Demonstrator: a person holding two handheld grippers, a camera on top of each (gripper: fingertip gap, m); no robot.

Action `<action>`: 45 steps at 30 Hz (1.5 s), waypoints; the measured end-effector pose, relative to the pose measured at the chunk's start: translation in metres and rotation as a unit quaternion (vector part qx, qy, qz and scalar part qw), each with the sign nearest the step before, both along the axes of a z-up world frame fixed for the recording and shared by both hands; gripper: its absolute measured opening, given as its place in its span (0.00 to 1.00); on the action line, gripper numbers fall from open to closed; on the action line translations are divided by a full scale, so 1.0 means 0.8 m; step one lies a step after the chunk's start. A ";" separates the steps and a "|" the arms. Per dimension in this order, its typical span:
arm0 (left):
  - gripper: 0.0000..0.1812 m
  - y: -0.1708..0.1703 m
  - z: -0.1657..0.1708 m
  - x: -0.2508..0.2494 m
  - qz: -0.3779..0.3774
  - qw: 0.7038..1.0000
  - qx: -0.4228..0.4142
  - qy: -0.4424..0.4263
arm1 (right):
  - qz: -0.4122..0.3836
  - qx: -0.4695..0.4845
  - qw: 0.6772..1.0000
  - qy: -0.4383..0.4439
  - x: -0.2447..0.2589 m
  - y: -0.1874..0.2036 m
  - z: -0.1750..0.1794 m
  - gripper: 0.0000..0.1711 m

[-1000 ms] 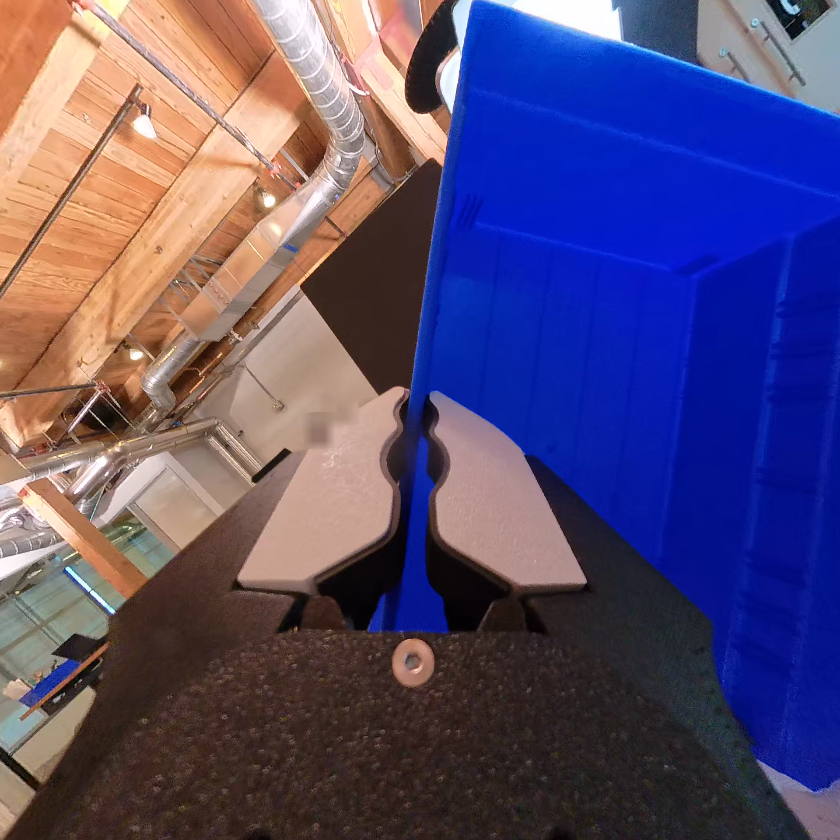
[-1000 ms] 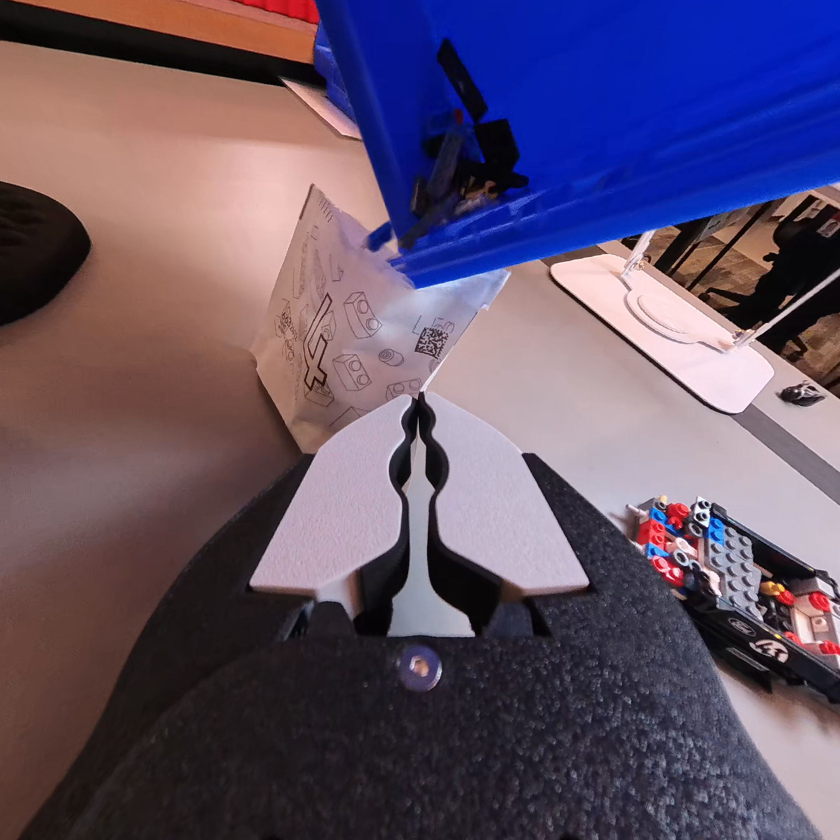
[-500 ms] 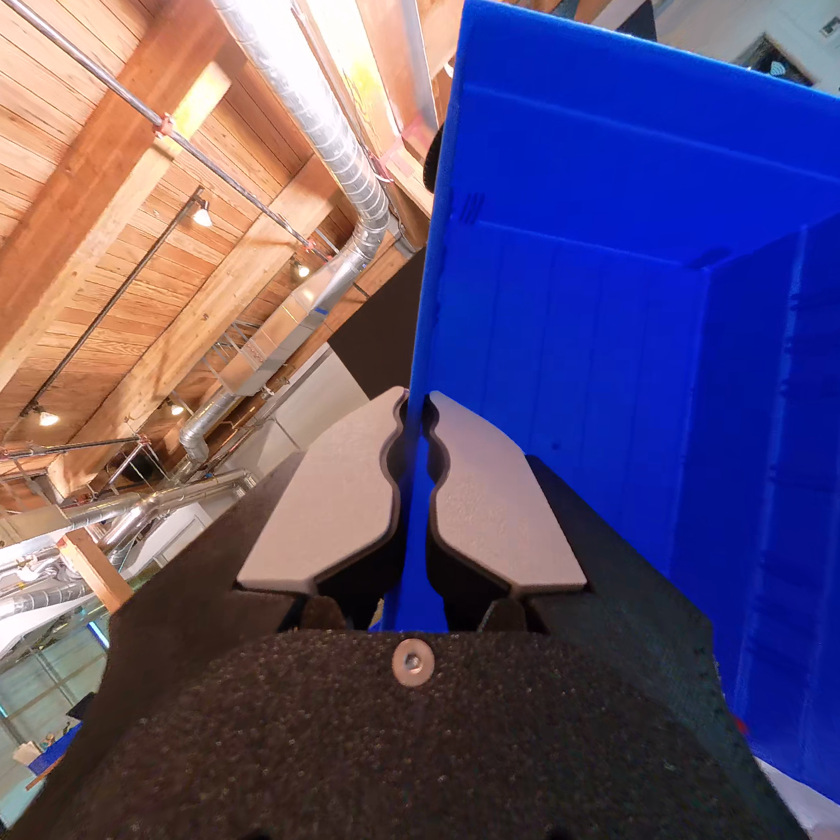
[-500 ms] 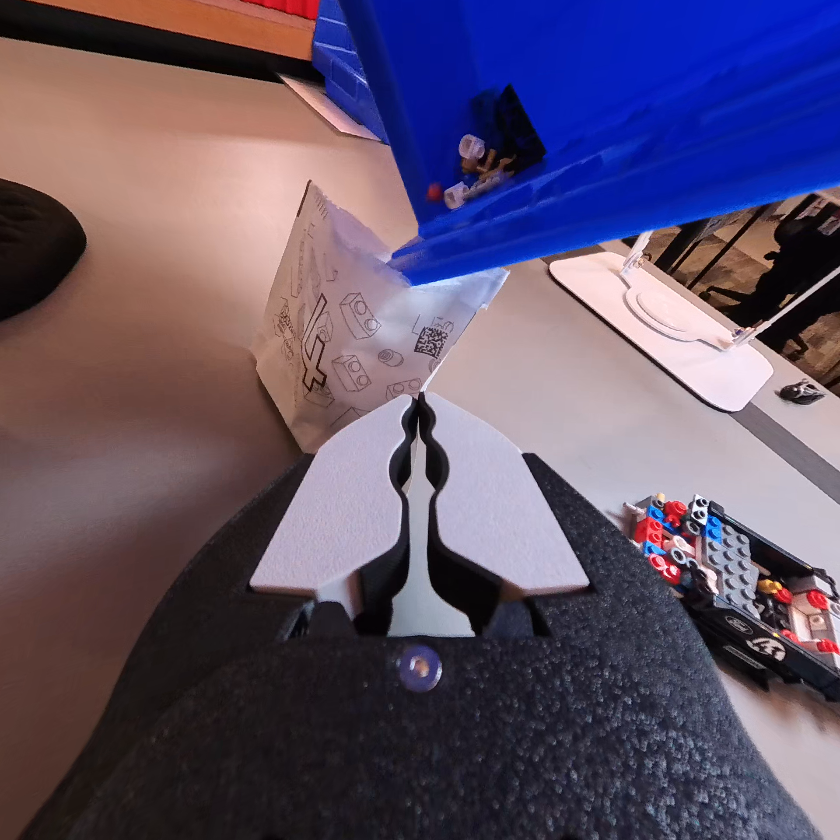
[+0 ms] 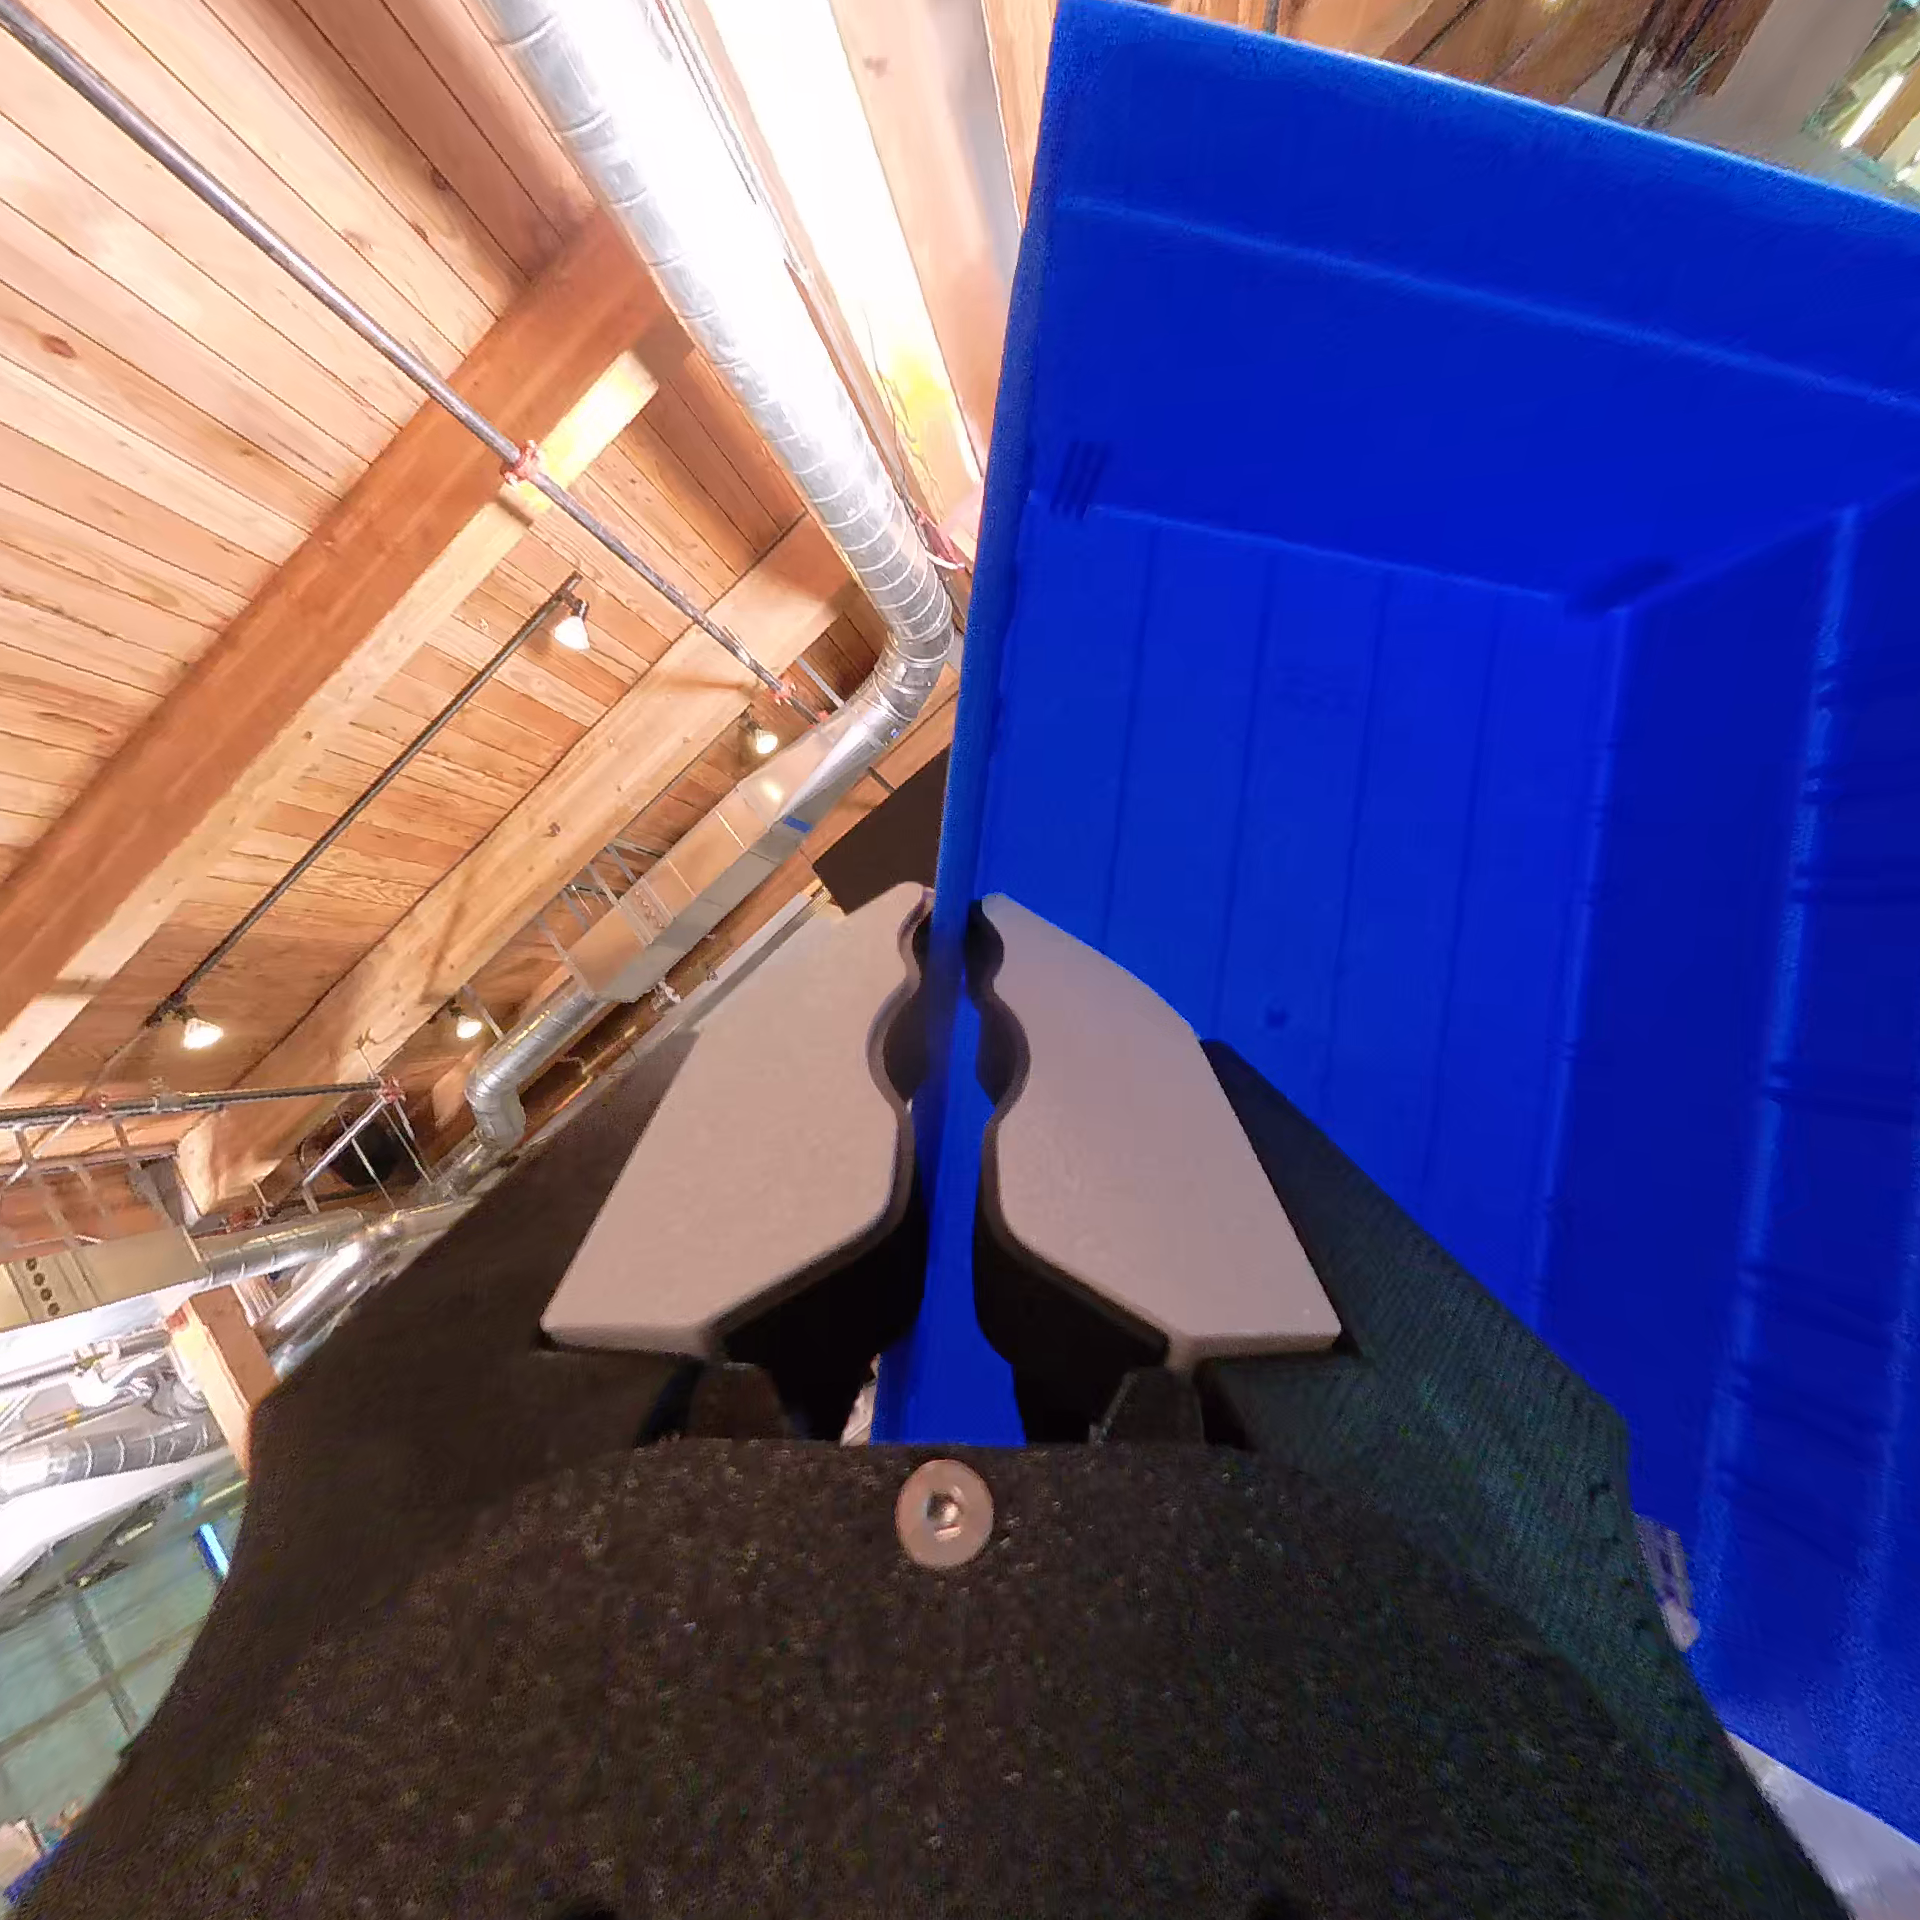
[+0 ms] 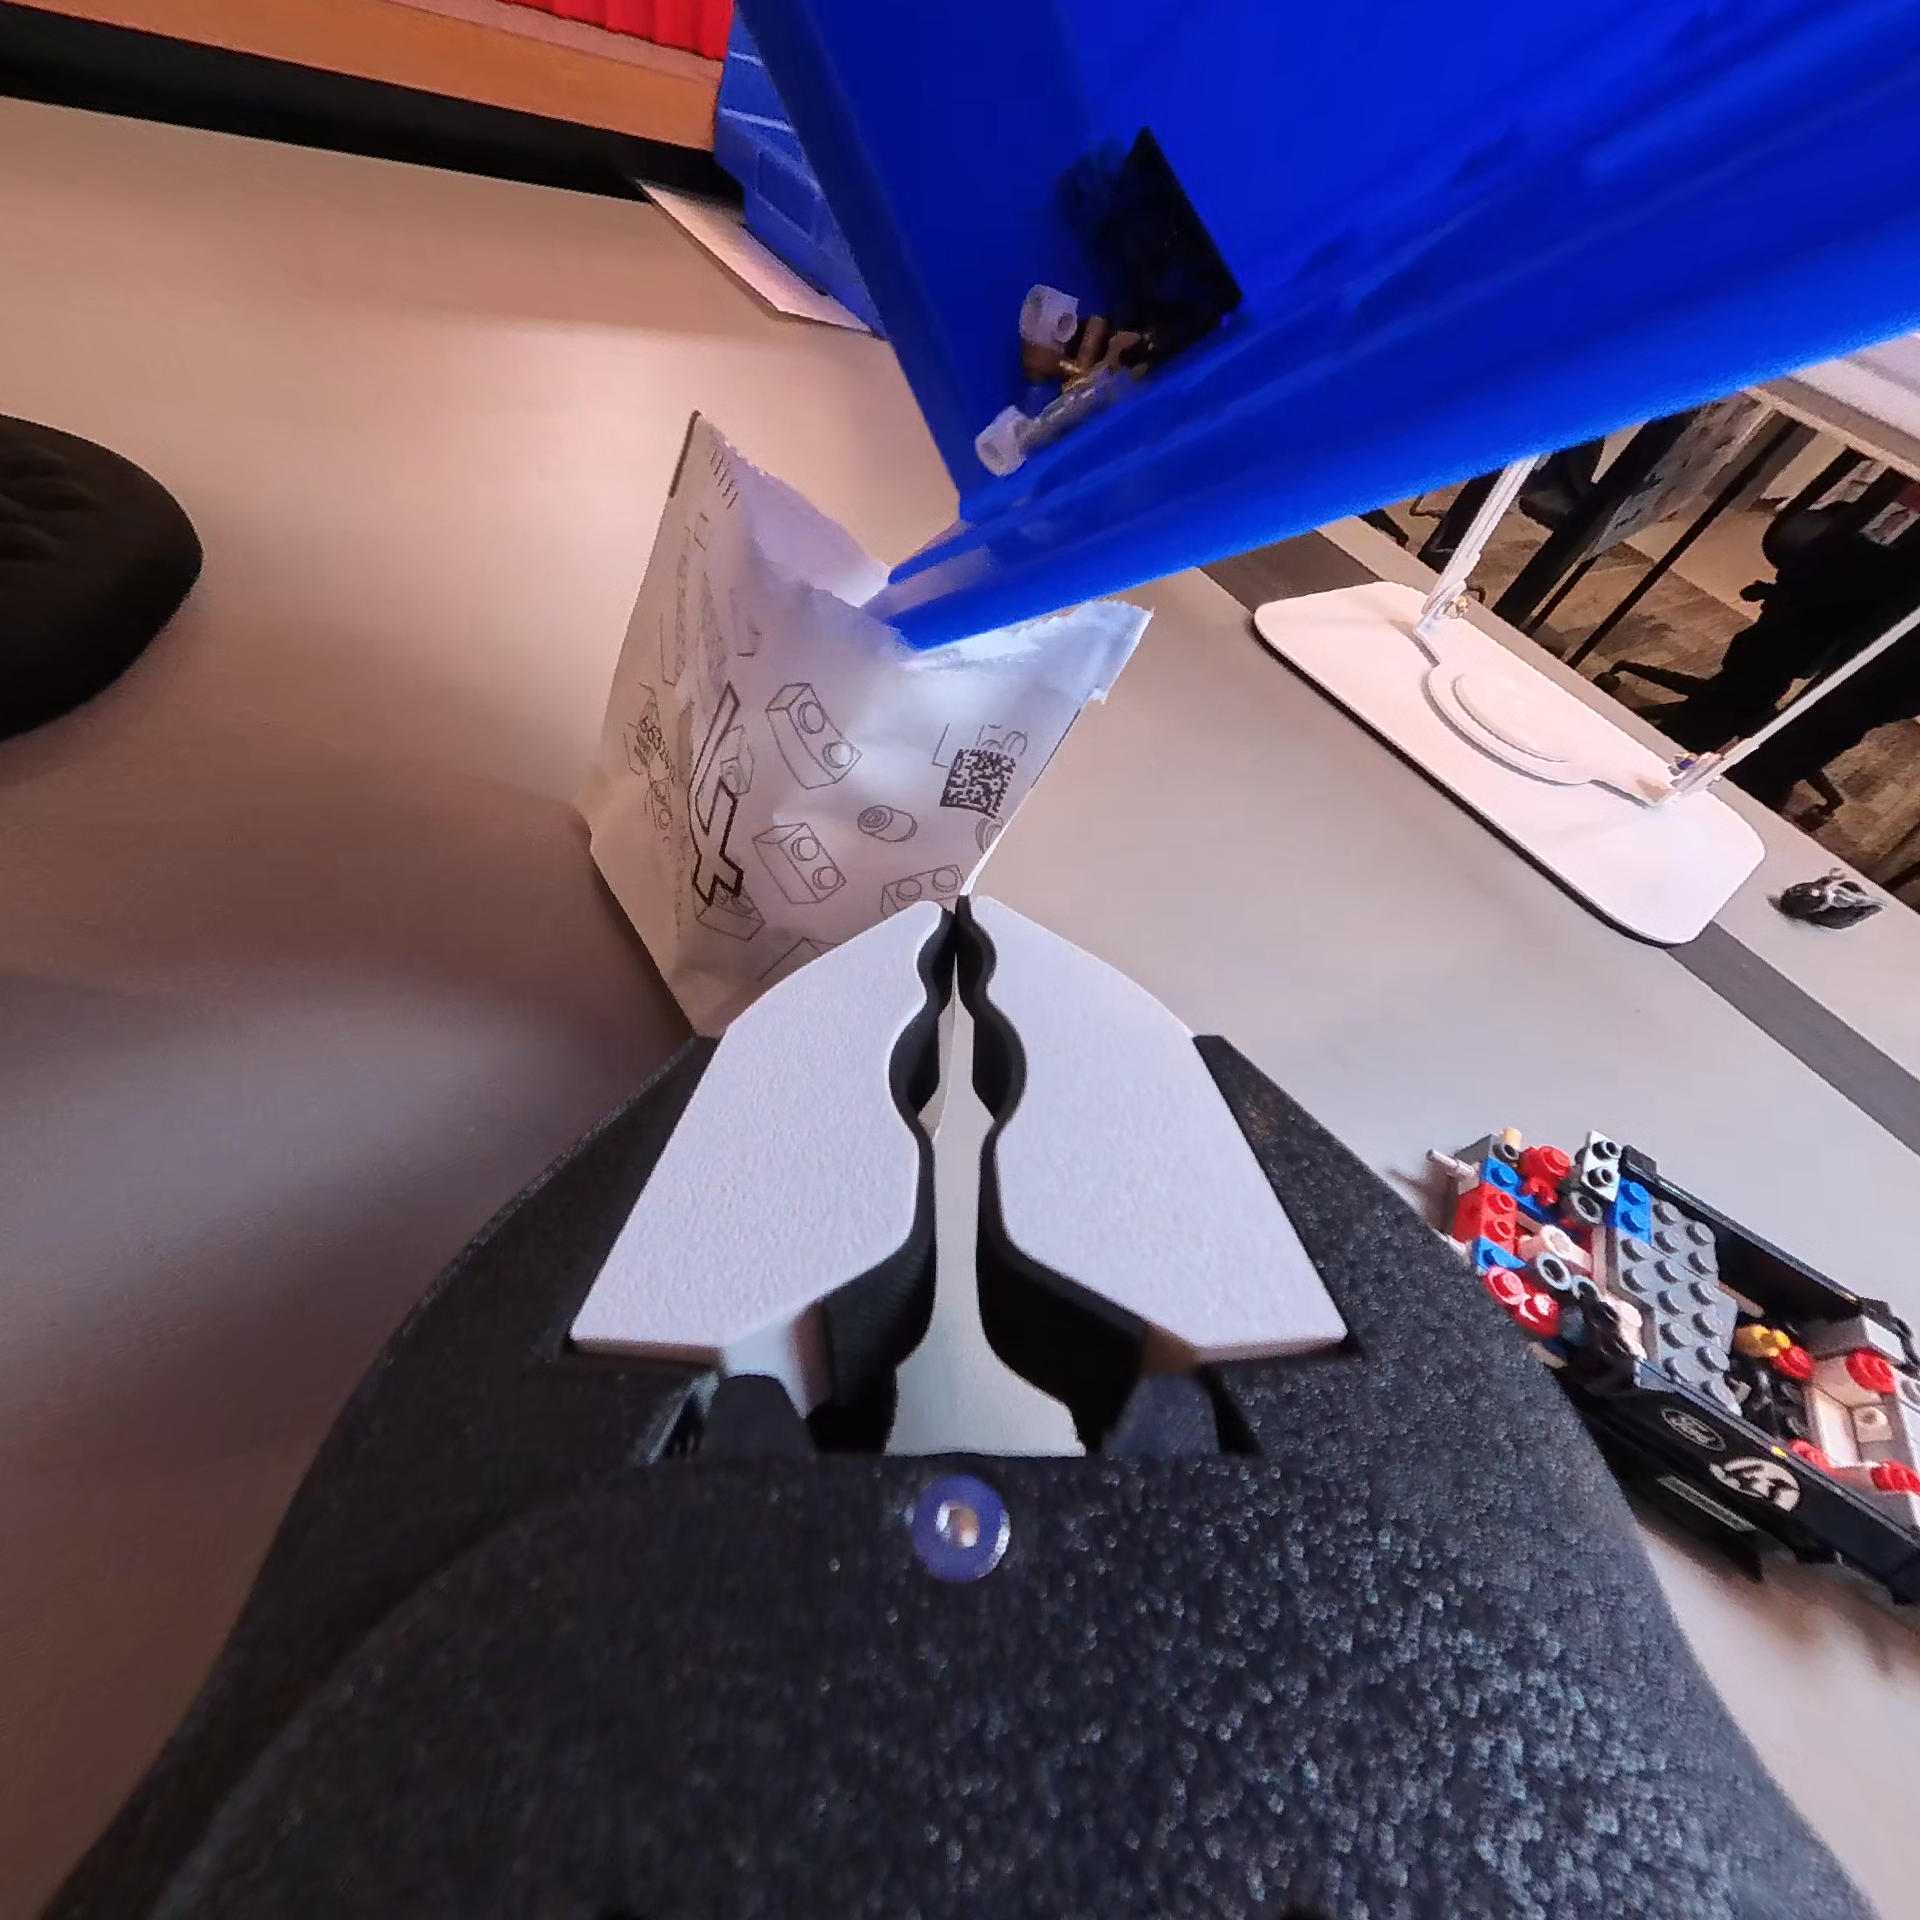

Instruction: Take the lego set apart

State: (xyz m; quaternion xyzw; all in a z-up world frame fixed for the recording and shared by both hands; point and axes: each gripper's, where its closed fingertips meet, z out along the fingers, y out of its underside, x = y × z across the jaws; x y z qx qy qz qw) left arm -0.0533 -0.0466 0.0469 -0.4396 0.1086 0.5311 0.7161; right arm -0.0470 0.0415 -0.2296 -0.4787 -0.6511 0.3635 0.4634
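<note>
My left gripper (image 5: 943, 914) jaws are pinching the side wall of one blue bin (image 5: 1403, 831), wall edge running down between the two pads. The bin is tipped up, its open inside facing the lens, wooden ceiling and silver ducts behind.

My right gripper (image 6: 956, 906) jaws are pressing together on a thin edge of one white paper bag (image 6: 821, 769), which is standing open on the counter (image 6: 1247, 883) just ahead. The bag is printed with brick outlines, one big outlined numeral and one square code; I'm not copying any of it.

The bin (image 6: 1351, 208) is hanging tilted above the bag, its low corner lip at the bag's mouth. A small cluster of loose pieces (image 6: 1091, 353) is sitting in that corner, count unclear: at least two pale round ones and one dark flat plate.

One partly built lego car (image 6: 1683, 1340) is lying on the counter to my right, well apart from the bag: black body, grey studded plate, red and blue bricks, round printed marks on its side.

One white flat stand base (image 6: 1507, 748) is farther back.
</note>
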 end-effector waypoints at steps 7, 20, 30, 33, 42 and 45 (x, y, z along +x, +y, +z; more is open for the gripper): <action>0.03 0.003 0.001 0.000 -0.005 1.000 -0.003 0.012 | 0.000 0.000 1.000 0.000 0.000 0.000 0.000 0.00; 0.03 0.012 0.002 0.002 -0.008 1.000 -0.009 0.022 | 0.000 -0.002 1.000 0.000 0.000 0.000 0.000 0.00; 0.04 0.003 0.031 -0.090 0.034 0.993 -0.037 -0.109 | 0.021 0.001 1.000 0.002 0.004 -0.005 0.000 0.00; 0.03 0.000 0.035 -0.166 0.055 0.971 -0.082 -0.219 | 0.042 0.000 0.999 -0.007 0.011 -0.008 -0.002 0.00; 0.03 -0.091 -0.065 -0.377 0.173 0.826 -0.229 -0.486 | 0.095 -0.003 0.995 -0.025 0.044 -0.020 0.000 0.00; 0.03 -0.153 -0.124 -0.422 0.190 0.755 -0.239 -0.581 | 0.105 -0.002 0.994 -0.029 0.055 -0.022 0.001 0.00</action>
